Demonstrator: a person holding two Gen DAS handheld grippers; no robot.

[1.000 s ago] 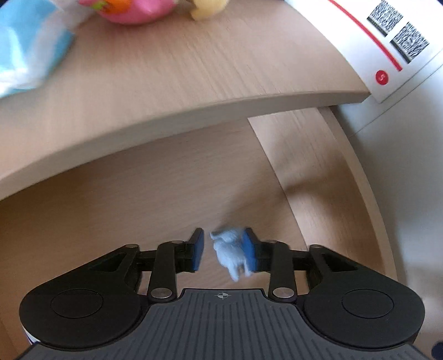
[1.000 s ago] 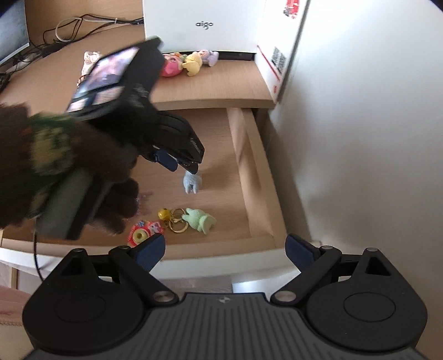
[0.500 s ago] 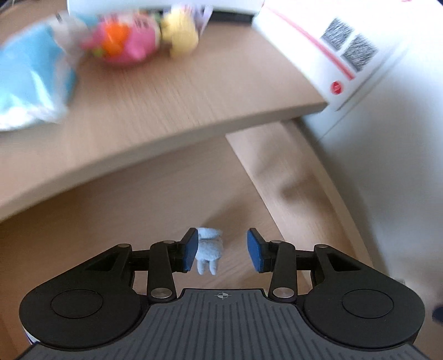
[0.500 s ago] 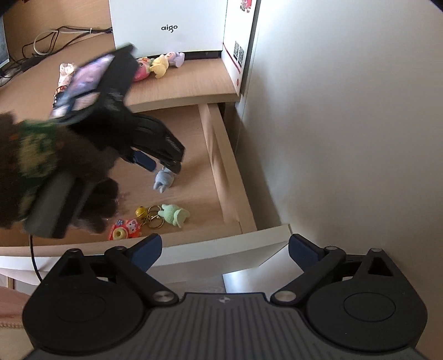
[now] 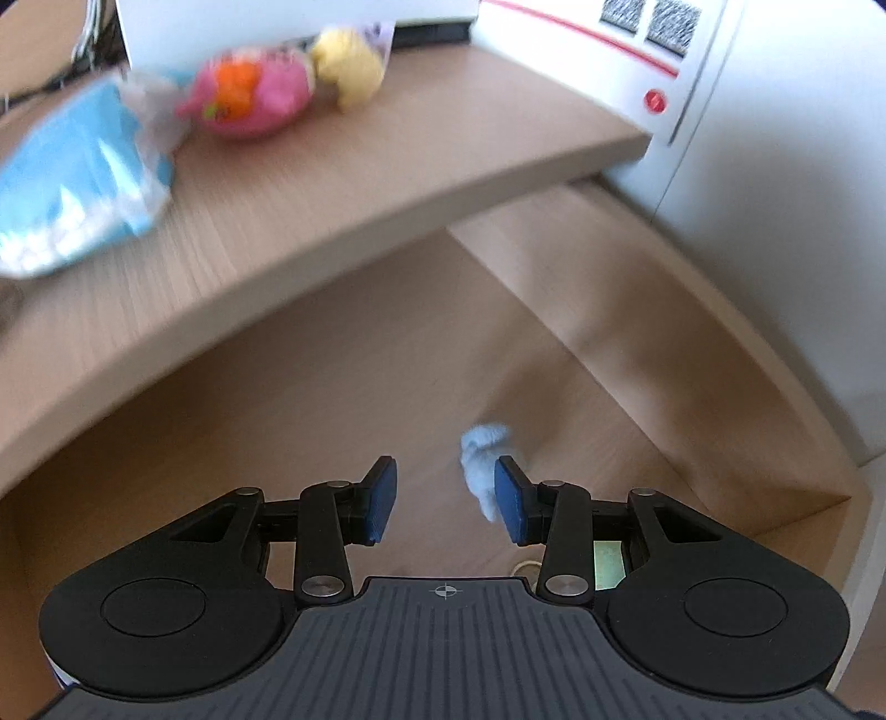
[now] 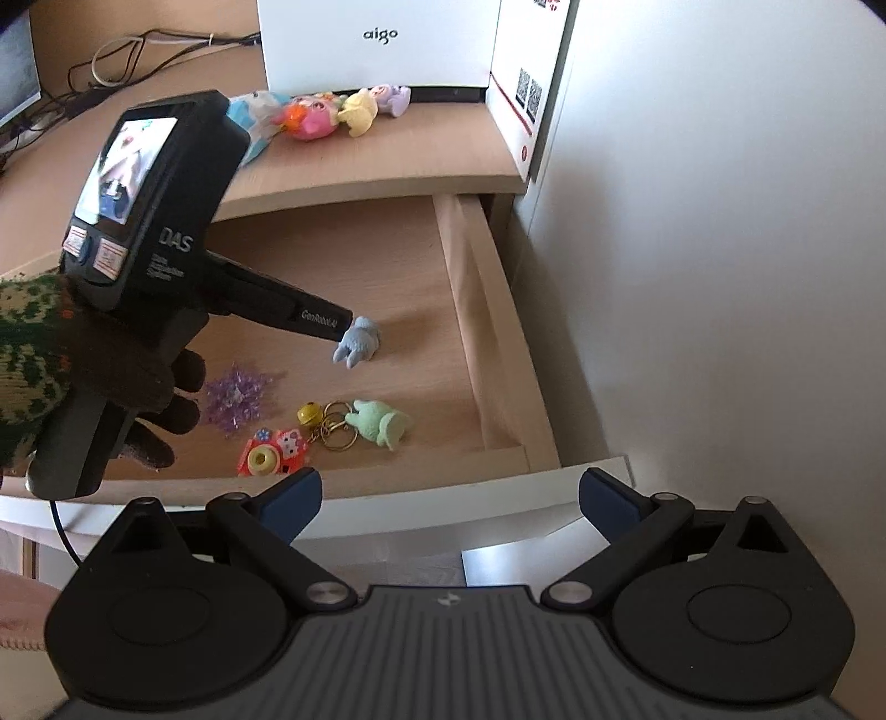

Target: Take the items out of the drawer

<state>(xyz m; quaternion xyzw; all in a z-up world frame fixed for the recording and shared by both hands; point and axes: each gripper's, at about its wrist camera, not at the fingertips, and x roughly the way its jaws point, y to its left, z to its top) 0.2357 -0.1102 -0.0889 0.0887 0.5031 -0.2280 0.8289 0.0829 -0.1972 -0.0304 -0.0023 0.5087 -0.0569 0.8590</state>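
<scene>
At twelve o'clock I see a white box [image 6: 376, 44] standing on the worktop [image 6: 421, 149]. At eleven o'clock, tangled cables [image 6: 138, 47]. From one to four o'clock, a plain white wall [image 6: 720, 249].

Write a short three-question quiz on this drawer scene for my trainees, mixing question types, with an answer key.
1. True or false: the left gripper is shut on the pale blue figurine.
2. Multiple choice: where does the mint green keychain figure lie? A) on the desk top B) in the open drawer C) in the right gripper
3. Fill in: the yellow plush toy sits on the ____, not in the drawer.

Key
1. False: the jaws stand apart, and the figurine sits by the right-hand pad only.
2. B
3. Desk top, beside the pink plush toy.
</scene>
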